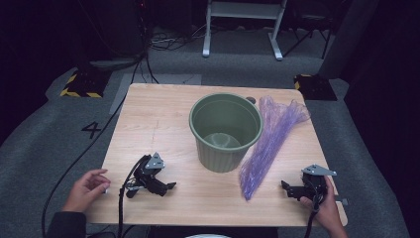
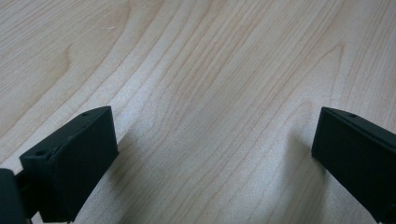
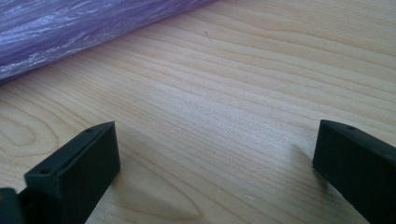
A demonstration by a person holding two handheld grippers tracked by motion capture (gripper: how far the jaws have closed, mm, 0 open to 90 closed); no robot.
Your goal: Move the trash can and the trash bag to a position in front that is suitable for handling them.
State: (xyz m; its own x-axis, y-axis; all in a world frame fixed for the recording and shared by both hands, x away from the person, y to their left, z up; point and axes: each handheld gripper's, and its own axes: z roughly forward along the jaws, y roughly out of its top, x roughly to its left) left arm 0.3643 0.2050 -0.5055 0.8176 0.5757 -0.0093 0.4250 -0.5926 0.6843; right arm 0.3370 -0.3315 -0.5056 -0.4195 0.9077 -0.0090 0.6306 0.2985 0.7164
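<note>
The left gripper [image 1: 171, 186] lies on the desk [image 1: 163, 114], jaws wide apart and holding nothing; the left hand [image 1: 88, 188] rests just beside it. The right gripper [image 1: 285, 185] (held by the right hand [image 1: 324, 208]) also has its jaws spread and empty, pointing toward the purple plastic bag [image 1: 270, 144]. The bag lies flat just beside the green bin [image 1: 225, 130].
</note>
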